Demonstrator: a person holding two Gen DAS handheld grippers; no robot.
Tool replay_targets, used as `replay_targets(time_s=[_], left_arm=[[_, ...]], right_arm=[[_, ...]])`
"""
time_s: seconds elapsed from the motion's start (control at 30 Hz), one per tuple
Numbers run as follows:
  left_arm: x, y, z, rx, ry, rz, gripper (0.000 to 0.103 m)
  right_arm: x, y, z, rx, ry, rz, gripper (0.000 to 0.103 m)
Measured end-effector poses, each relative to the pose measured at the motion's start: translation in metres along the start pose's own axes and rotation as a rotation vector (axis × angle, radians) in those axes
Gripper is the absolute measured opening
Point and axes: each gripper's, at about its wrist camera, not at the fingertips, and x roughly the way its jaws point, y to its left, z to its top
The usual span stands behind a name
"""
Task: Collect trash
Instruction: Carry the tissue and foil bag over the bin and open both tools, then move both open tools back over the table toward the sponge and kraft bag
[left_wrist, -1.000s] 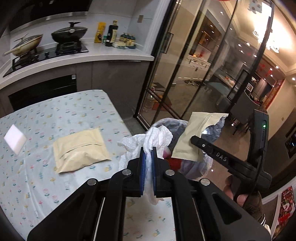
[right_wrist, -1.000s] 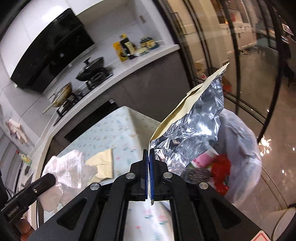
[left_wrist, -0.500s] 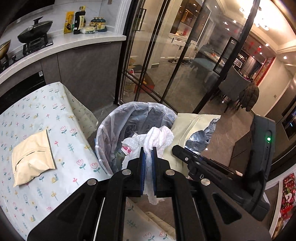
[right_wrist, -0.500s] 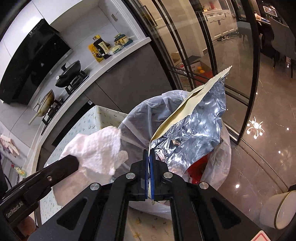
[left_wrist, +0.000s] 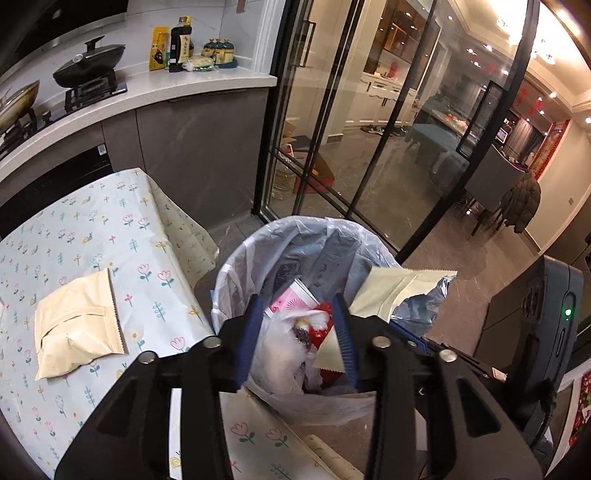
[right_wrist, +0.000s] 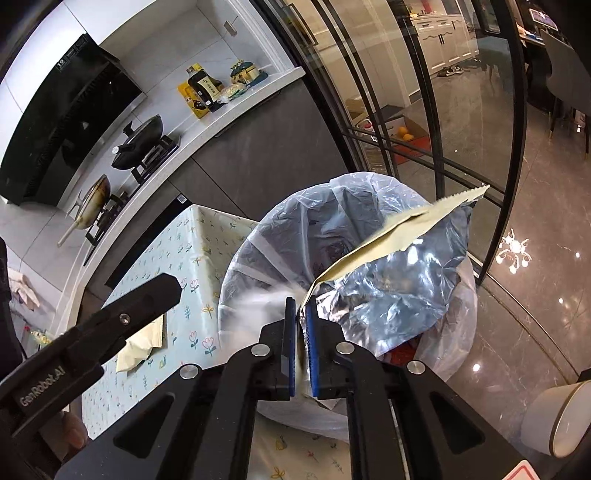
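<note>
The fingers (left_wrist: 246, 334) of the left gripper (left_wrist: 297, 334) stand spread above the trash bin (left_wrist: 236, 266), their jaws having just been opening, and nothing is pinched between them; the white tissue (left_wrist: 275, 347) lies loose in the bin below the gap, and in the right wrist view it shows only as a pale blur (right_wrist: 255, 302), too smeared to make out. The bin, lined with a clear plastic bag (left_wrist: 321, 236), holds a pink-printed wrapper (left_wrist: 291, 299), red packaging (left_wrist: 321, 328) and further scraps that cannot be identified; its base is cut off by the gripper bodies. On the floral tablecloth (left_wrist: 110, 229) to the left of the bin a cream pouch (left_wrist: 75, 325) lies flat, its long axis running towards the counter. To the right, the fingers (right_wrist: 290, 325) of the right gripper (right_wrist: 301, 321) stand a narrow gap apart, just opening, with the lower edge of the torn foil-lined wrapper (right_wrist: 388, 291) still between the pads; whether they press on it cannot be told. The wrapper's long axis rises obliquely up and to the right over the bin rim, serrated end uppermost, its silver inside facing the right wrist camera. A white vessel (right_wrist: 561, 421) at the far right is cut off by the frame.
</note>
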Motion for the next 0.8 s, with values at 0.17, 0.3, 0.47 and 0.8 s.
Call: replay_targets(time_s=[0.17, 0.3, 0.47, 0.8], left_arm=[[-0.003, 0.005, 0.002, -0.003, -0.014, 0.016, 0.047], [-0.006, 0.010, 0.001, -0.007, -0.025, 0.025, 0.047], [-0.012, 0.017, -0.003, -0.021, -0.029, 0.033, 0.047], [-0.040, 0.056, -0.019, -0.116, -0.055, 0.079, 0.059]], right_arm=[[0.001, 0.006, 0.001, -0.002, -0.002, 0.006, 0.013], [0.000, 0.010, 0.003, -0.006, -0.006, 0.010, 0.017], [-0.001, 0.017, 0.003, -0.014, -0.009, 0.010, 0.018], [-0.004, 0.043, -0.002, -0.057, -0.007, 0.028, 0.027]])
